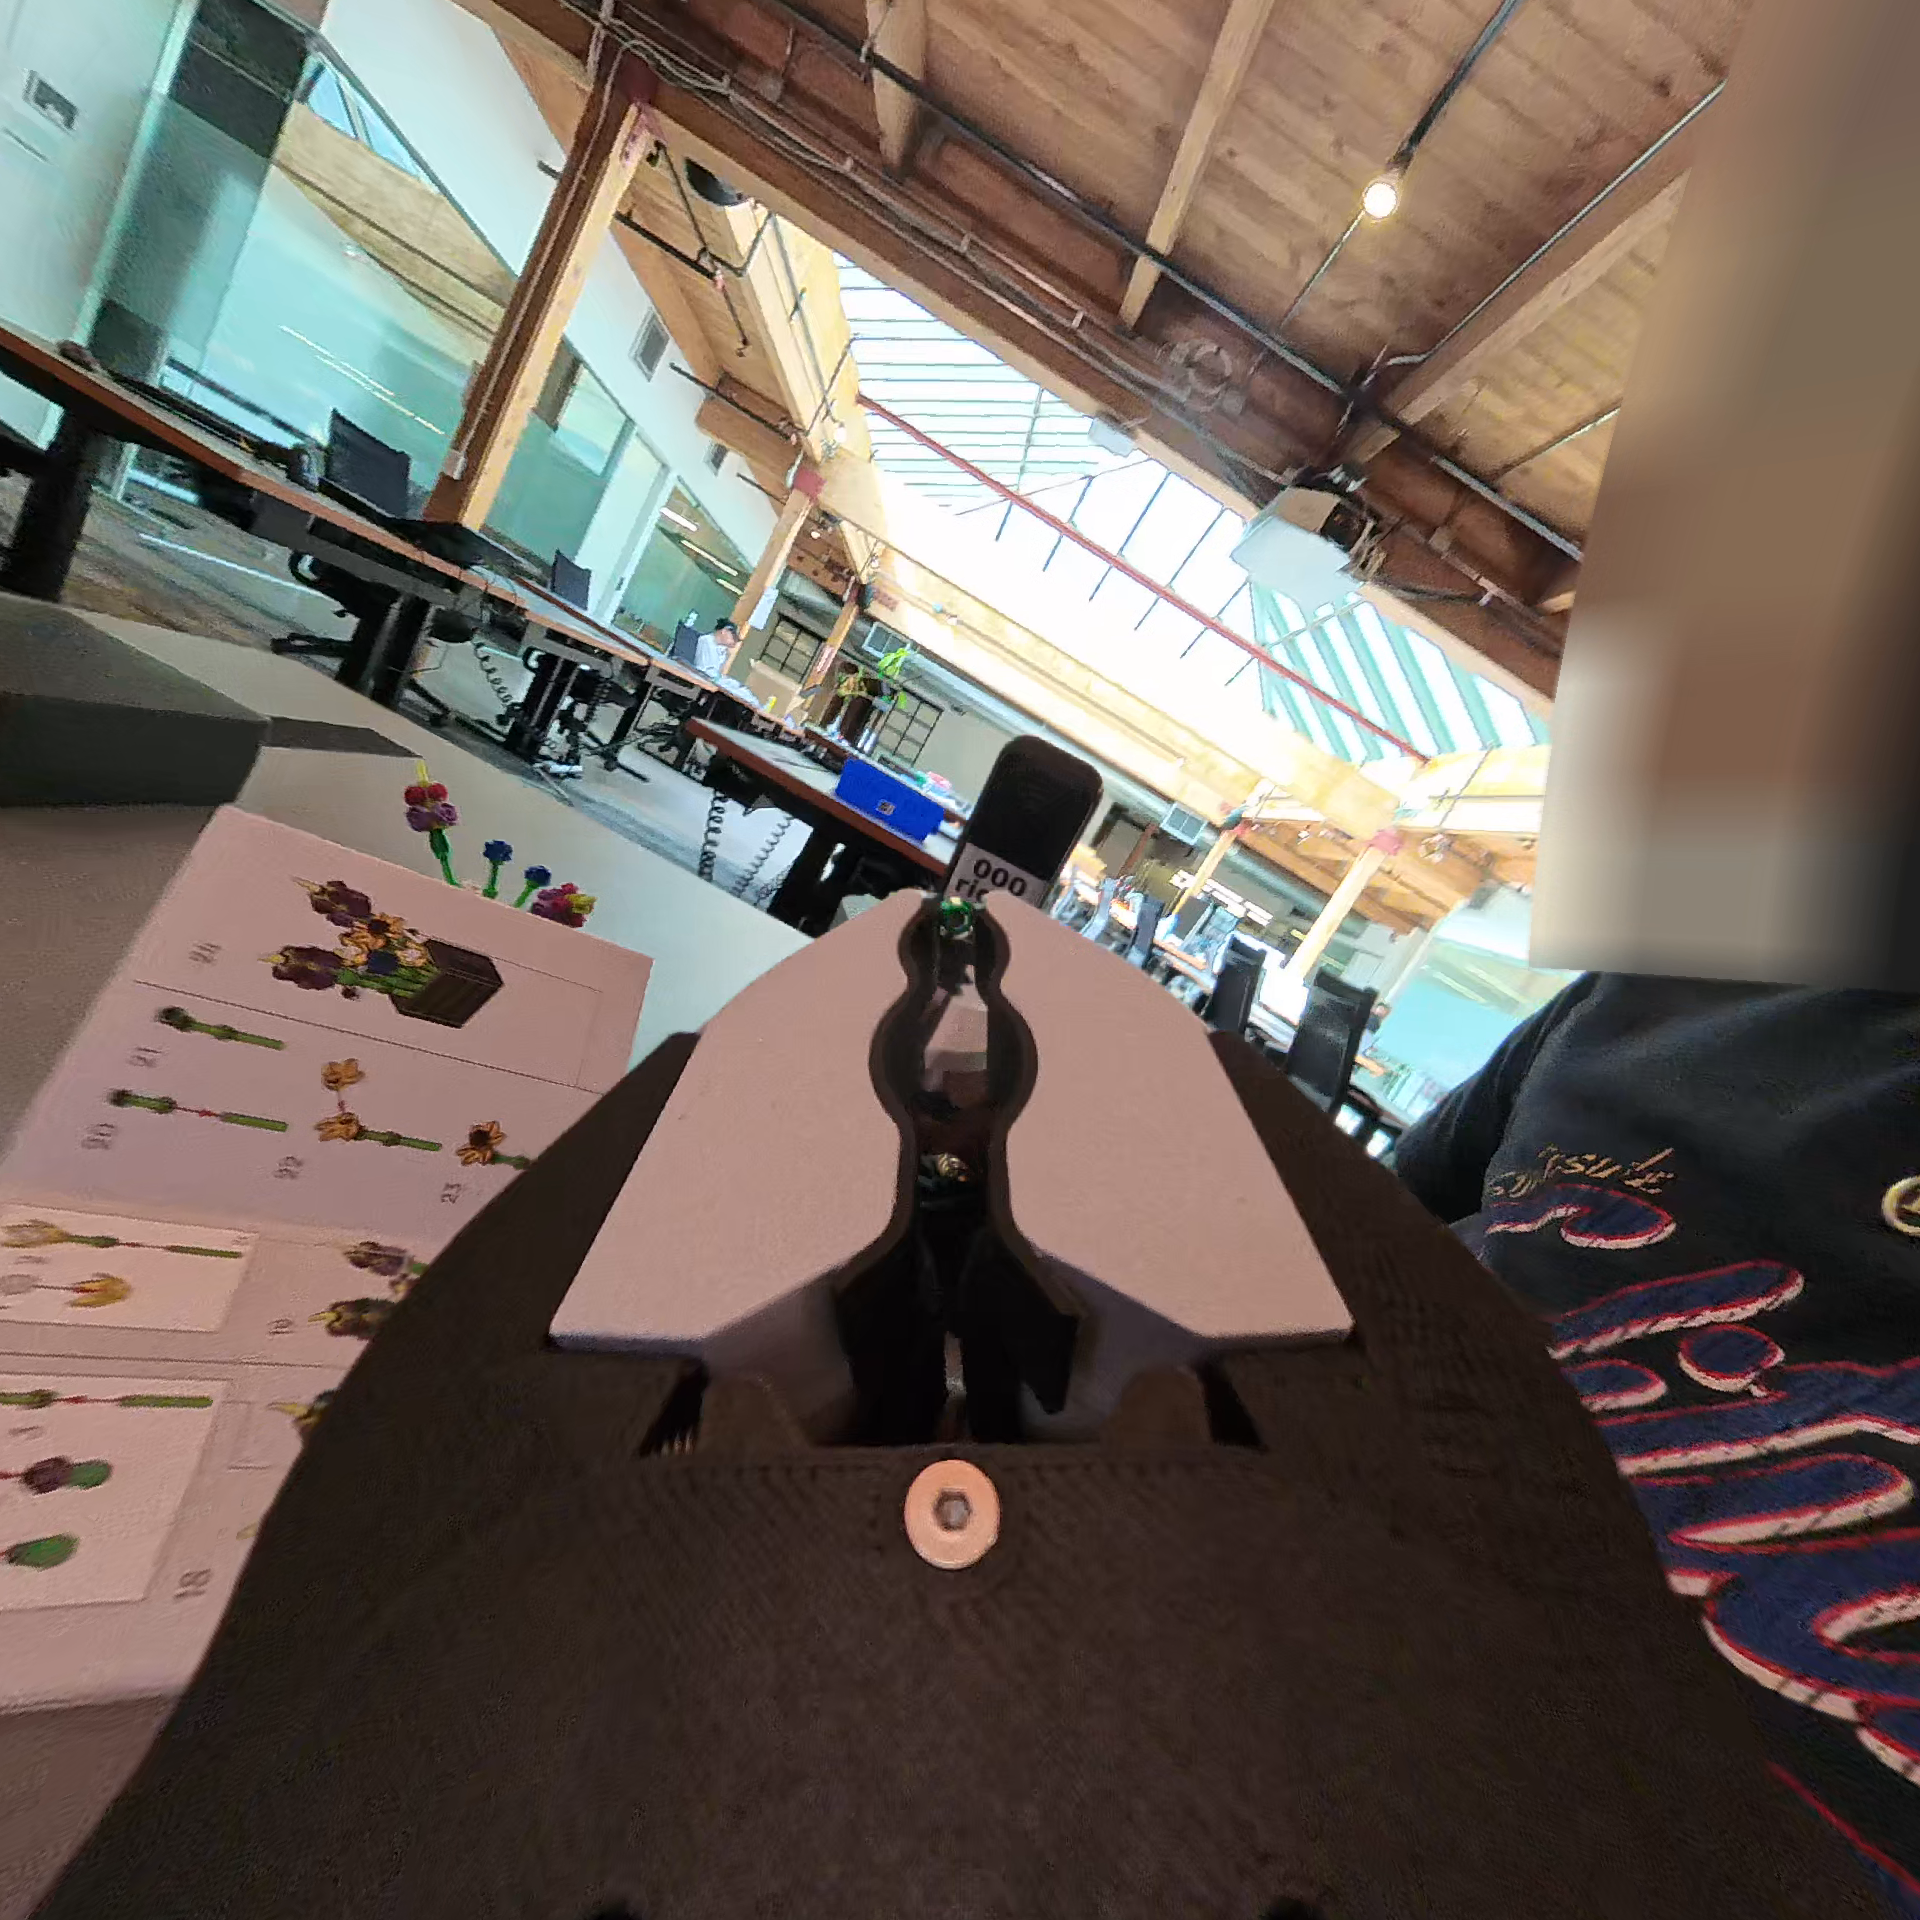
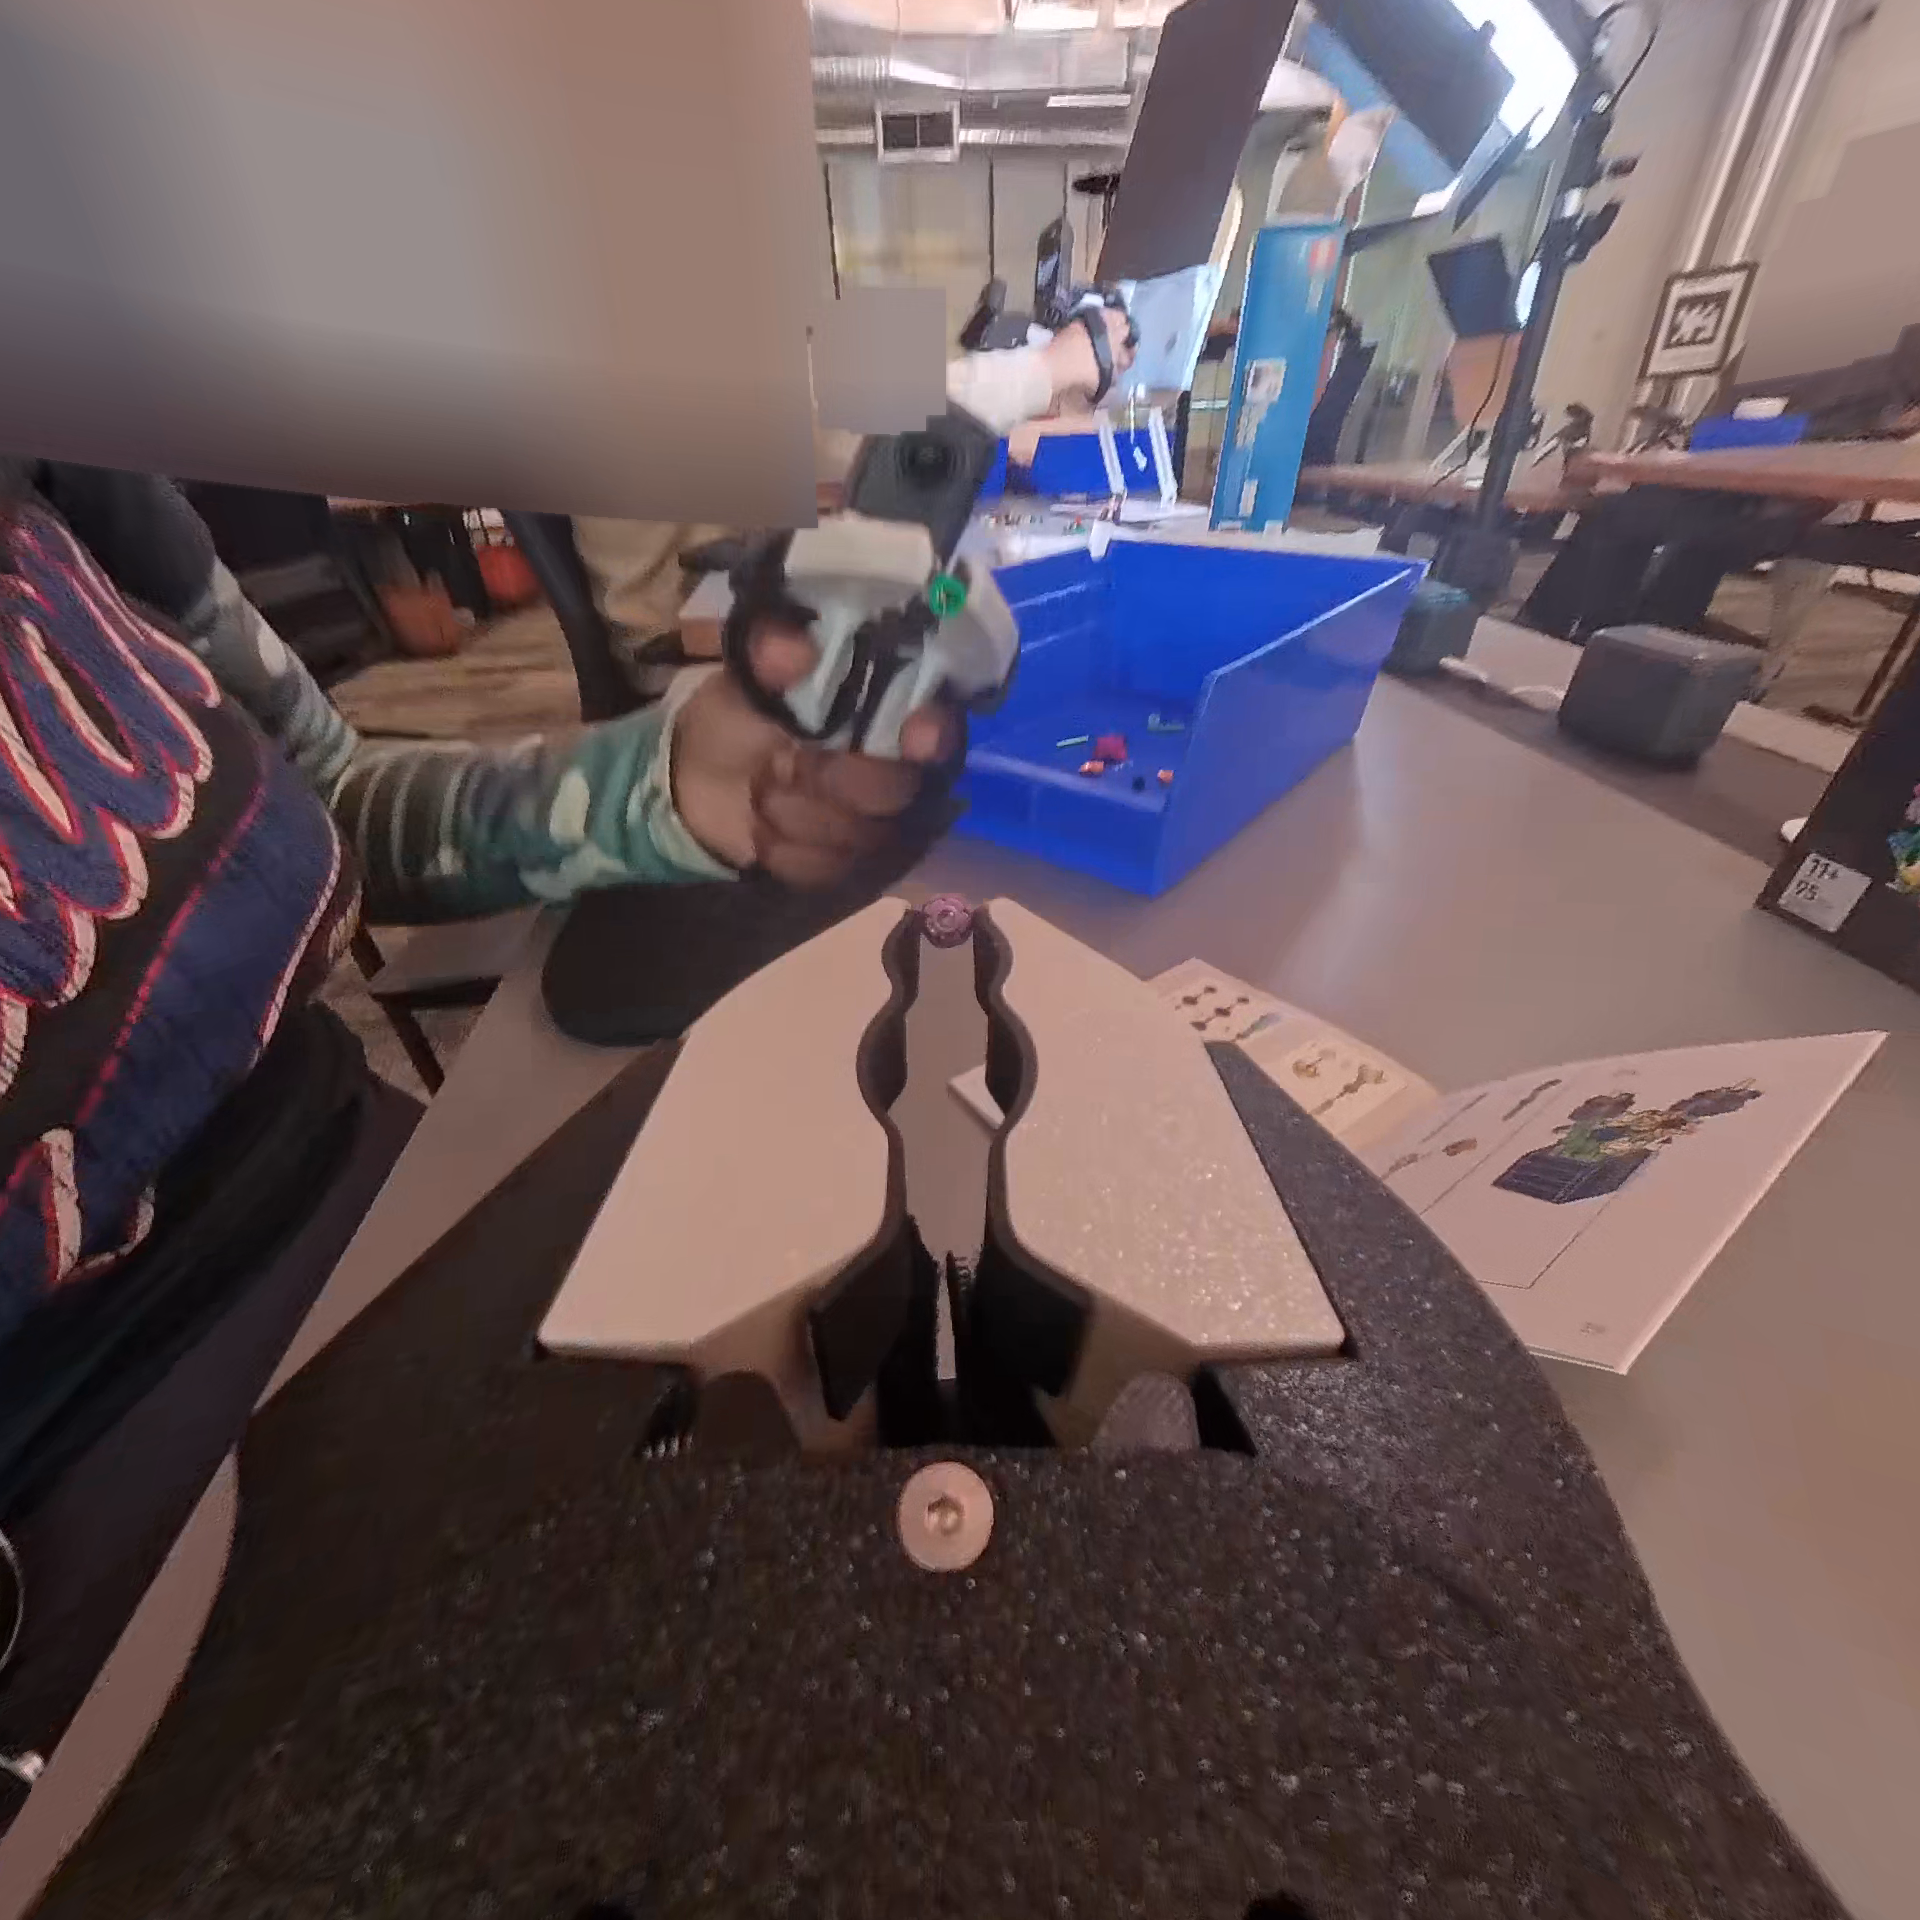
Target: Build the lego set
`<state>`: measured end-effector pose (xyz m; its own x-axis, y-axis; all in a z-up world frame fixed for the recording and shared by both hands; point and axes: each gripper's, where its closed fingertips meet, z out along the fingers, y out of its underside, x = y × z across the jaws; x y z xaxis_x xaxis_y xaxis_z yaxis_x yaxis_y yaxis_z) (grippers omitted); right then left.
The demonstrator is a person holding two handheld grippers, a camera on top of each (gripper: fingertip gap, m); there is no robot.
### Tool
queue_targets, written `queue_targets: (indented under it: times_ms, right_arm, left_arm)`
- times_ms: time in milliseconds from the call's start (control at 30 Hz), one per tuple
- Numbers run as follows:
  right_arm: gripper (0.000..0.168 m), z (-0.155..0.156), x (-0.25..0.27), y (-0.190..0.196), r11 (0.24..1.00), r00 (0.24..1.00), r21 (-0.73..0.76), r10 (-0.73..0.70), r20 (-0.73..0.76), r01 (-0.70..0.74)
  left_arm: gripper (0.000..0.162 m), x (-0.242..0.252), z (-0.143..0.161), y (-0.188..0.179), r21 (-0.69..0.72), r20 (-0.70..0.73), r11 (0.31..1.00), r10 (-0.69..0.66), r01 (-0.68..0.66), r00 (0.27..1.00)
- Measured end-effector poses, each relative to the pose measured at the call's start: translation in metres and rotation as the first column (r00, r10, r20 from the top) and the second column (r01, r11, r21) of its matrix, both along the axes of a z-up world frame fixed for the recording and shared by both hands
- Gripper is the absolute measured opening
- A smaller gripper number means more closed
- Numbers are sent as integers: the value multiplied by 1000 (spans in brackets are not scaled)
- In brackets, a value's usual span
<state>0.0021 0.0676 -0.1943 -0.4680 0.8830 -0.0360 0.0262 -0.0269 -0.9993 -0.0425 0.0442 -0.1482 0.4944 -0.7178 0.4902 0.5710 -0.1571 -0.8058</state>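
**A:** Lego piece first: where is it?

**B:** I have two. My left gripper (image 1: 958, 920) has its fingers pinched together on a small green ring piece (image 1: 956, 918) at the very tips, held up in the air. My right gripper (image 2: 948, 923) has its fingers clamped on a small purple round piece (image 2: 947, 921), also at the tips, lower down over the grey counter (image 2: 1455, 894).

**A:** What step do you judge is in hand?

**B:** Joining the two, I think. From the right wrist view the left gripper sits above and a little left of the purple piece, well apart from it. To do it well I would line up the centres, bring them together slowly and press straight, since both grips are only on the tips and a skewed push could flick a piece out.

**A:** What is around you?

**B:** An open instruction booklet (image 2: 1621, 1174) lies on the counter to my right. A blue bin (image 2: 1288, 665) with loose small parts stands beyond the left gripper. Finished lego flowers (image 1: 499, 862) stand past the booklet's far edge in the left wrist view. A dark box (image 2: 1860, 831) is at the far right.

**A:** Room to move?

**B:** The air between the grippers is free. The counter's near edge runs close by the person's torso on my left, so a dropped piece could roll off there
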Motion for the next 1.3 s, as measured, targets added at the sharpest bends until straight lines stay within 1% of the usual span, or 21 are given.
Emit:
queue_targets:
  times_ms: [100, 233, 267, 400, 500, 567, 633, 700, 733, 767, 800, 833, 867, 900, 933, 967, 1000, 1033, 1100, 1167, 1300]
  right_arm:
    - [10, 8, 1, 3, 999, 999, -43, -13, -41, 11]
    - [10, 26, 2, 2, 992, 989, -125, -18, -144, 0]
    - [10, 30, 2, 1, 989, 985, -146, -22, -169, -3]
    - [10, 44, -2, 0, 971, 968, -237, -60, -244, 0]
    - [10, 53, -5, -5, 939, 956, -342, -64, -287, -39]
    - [10, 55, -7, -8, 922, 956, -382, -52, -288, -65]
    - [10, 51, -10, -9, 930, 963, -365, -51, -266, -52]
    - [10, 48, -9, -6, 946, 965, -325, -75, -251, -11]
    - [10, 48, -8, -4, 950, 966, -311, -83, -246, 2]
    - [10, 47, -6, -2, 955, 967, -297, -89, -238, 14]
    - [10, 45, -5, 0, 959, 969, -281, -99, -225, 33]
    - [10, 43, -5, 3, 964, 972, -258, -112, -208, 56]
    - [9, 39, -5, 5, 969, 973, -231, -131, -192, 85]
    - [10, 37, -5, 7, 973, 973, -201, -147, -180, 110]
    - [10, 35, -4, 8, 976, 973, -176, -156, -171, 126]
    - [10, 34, -4, 9, 977, 972, -163, -162, -168, 135]
    - [10, 34, -3, 10, 977, 972, -161, -165, -168, 138]
    - [9, 34, -2, 12, 976, 971, -165, -170, -168, 142]
    - [10, 33, -1, 16, 974, 969, -166, -183, -165, 156]
    - [10, 29, -1, 19, 972, 969, -151, -201, -146, 179]
    - [10, 24, -4, 18, 973, 974, -142, -196, -112, 179]
  left_arm:
    - [6, 7, -10, 8, -15, 47, 1000, -16, 17, 999]
    - [6, 9, -22, 10, -54, 37, 998, -25, 27, 999]
    - [6, 11, -25, 10, -67, 63, 997, -38, 42, 997]
    - [5, 13, -15, 7, -38, 262, 991, -116, 131, 958]
    - [5, 17, -11, 6, -27, 336, 984, -155, 174, 929]
    - [5, 19, -11, 6, -22, 352, 983, -164, 183, 922]
    - [5, 19, -12, 7, -31, 329, 983, -160, 180, 931]
    - [5, 18, -15, 7, -52, 256, 987, -137, 155, 957]
    - [6, 20, -19, 7, -81, 175, 986, -129, 145, 976]
    - [6, 24, -28, 6, -123, 51, 983, -134, 140, 990]
    - [6, 28, -41, 5, -178, -110, 976, -146, 125, 983]
    - [6, 30, -57, 4, -232, -286, 969, -151, 85, 946]
    - [6, 29, -71, 3, -268, -450, 962, -161, 39, 879]
    - [6, 28, -85, 0, -294, -591, 956, -185, 4, 785]
    - [6, 26, -98, -4, -322, -703, 946, -221, -25, 676]
    - [6, 25, -109, -7, -349, -778, 936, -263, -44, 570]
    - [6, 26, -117, -10, -372, -818, 927, -302, -49, 490]
    - [6, 29, -123, -12, -393, -834, 919, -336, -44, 438]
    - [6, 34, -134, -14, -433, -839, 901, -389, -33, 381]
    - [6, 37, -145, -16, -459, -838, 888, -420, -34, 348]
    - [6, 40, -151, -21, -480, -828, 877, -444, -23, 342]
